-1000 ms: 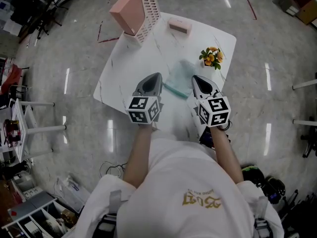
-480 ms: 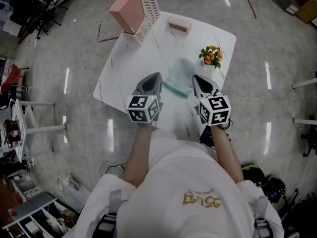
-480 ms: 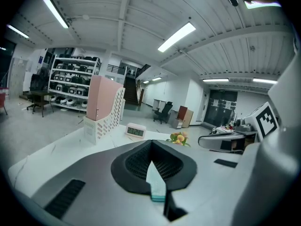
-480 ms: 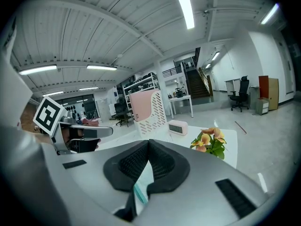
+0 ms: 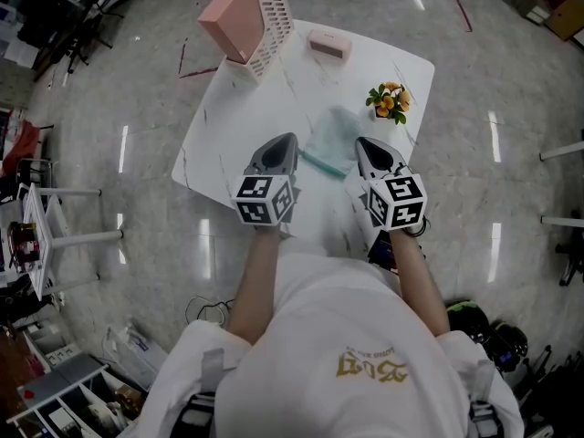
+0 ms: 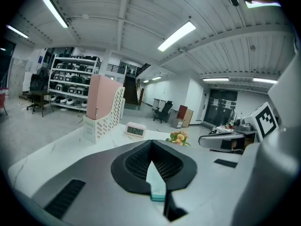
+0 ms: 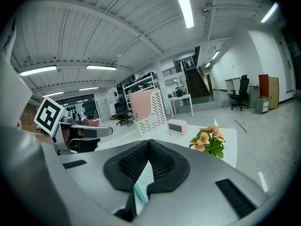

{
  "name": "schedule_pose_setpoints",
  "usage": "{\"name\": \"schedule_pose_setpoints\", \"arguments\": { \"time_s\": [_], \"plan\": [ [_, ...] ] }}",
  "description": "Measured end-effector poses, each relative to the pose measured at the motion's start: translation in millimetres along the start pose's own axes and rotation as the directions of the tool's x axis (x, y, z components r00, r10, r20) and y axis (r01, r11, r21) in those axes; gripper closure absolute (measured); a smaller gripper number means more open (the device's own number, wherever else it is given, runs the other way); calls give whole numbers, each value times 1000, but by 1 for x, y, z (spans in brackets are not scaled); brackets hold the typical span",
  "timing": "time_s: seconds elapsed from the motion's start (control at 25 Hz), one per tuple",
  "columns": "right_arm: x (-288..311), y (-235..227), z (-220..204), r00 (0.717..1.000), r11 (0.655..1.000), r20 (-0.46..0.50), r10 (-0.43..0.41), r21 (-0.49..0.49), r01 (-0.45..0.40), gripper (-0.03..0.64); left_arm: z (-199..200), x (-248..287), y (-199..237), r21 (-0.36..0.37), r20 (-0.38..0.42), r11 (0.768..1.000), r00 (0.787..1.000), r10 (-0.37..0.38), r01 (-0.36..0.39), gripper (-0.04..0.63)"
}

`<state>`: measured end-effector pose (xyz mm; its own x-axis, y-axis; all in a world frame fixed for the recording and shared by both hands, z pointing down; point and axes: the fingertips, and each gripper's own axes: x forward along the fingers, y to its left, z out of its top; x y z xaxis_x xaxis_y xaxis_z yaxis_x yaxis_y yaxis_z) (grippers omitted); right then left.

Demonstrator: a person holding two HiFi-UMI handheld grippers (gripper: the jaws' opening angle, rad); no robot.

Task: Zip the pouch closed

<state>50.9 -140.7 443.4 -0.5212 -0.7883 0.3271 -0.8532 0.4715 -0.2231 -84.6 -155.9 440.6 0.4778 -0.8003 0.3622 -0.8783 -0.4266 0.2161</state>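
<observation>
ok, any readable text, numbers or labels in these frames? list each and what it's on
Gold print on the person's white shirt: upside down and blurred, can't be read.
Display of the small pink clock on the table: dark digits, too small to read.
Square markers on the two cubes: black-and-white patterns only, no letters or numbers.
Nothing else legible in any view.

There is one white counter (image 5: 246, 108). Three things stand on it: one pink file holder (image 5: 239, 16), one small pink clock (image 5: 329, 46) and one bunch of orange flowers (image 5: 391, 103). There is one pale green pouch (image 5: 336, 135). Two tools show: the left hand-held gripper (image 5: 285, 140) and the right hand-held gripper (image 5: 365, 144).
</observation>
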Motion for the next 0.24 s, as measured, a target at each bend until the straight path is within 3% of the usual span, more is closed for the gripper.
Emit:
{"name": "schedule_pose_setpoints", "arguments": {
  "time_s": [0.24],
  "plan": [
    [-2, 0, -6, 1000, 1000, -12, -1, 8, 2, 604, -5, -2, -3, -12, -4, 1000, 1000, -7, 7, 578]
  ]
}}
